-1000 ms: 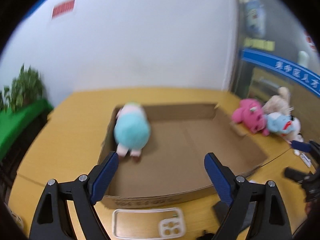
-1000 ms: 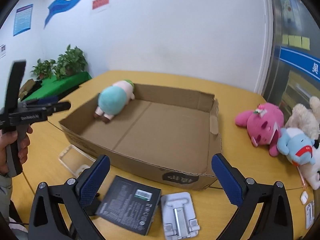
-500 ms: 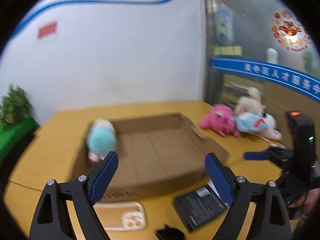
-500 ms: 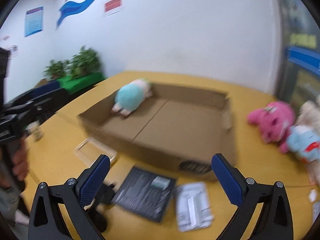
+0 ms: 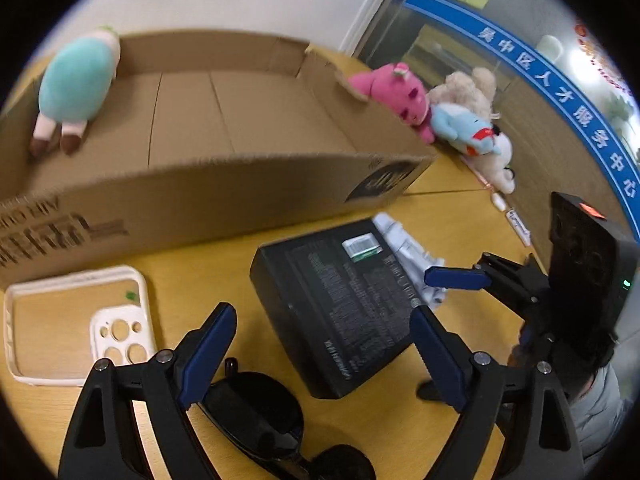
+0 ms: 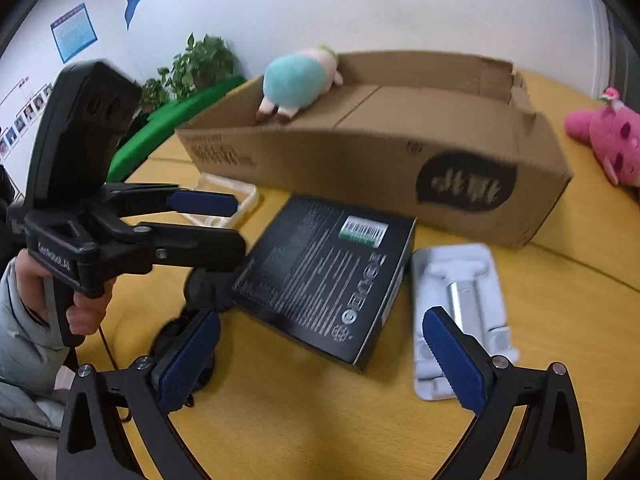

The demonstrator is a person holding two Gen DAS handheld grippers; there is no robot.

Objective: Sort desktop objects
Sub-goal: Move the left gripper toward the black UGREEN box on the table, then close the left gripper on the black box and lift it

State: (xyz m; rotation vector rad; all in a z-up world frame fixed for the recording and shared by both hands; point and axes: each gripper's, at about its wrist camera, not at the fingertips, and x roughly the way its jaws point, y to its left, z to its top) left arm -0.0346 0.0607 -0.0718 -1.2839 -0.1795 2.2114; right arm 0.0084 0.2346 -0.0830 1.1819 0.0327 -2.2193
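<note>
A black printed box (image 5: 340, 304) (image 6: 332, 276) lies on the yellow table in front of the cardboard box (image 5: 224, 184) (image 6: 360, 160). My left gripper (image 5: 320, 356) is open, low over the table, its fingers straddling the black box's near end and black sunglasses (image 5: 260, 416). My right gripper (image 6: 320, 364) is open and empty, just short of the black box. A teal plush (image 5: 76, 80) (image 6: 296, 80) lies inside the cardboard box at its far left corner.
A white phone case (image 5: 76, 312) lies at the left. A white phone stand (image 6: 460, 312) lies right of the black box. Pink (image 5: 396, 96) (image 6: 608, 140), blue (image 5: 464, 128) and cream plush toys sit right of the cardboard box. Plants (image 6: 200, 64) stand at the back left.
Both grippers have dropped low and come in toward the black box from either side. The teal plush stays in the cardboard box.
</note>
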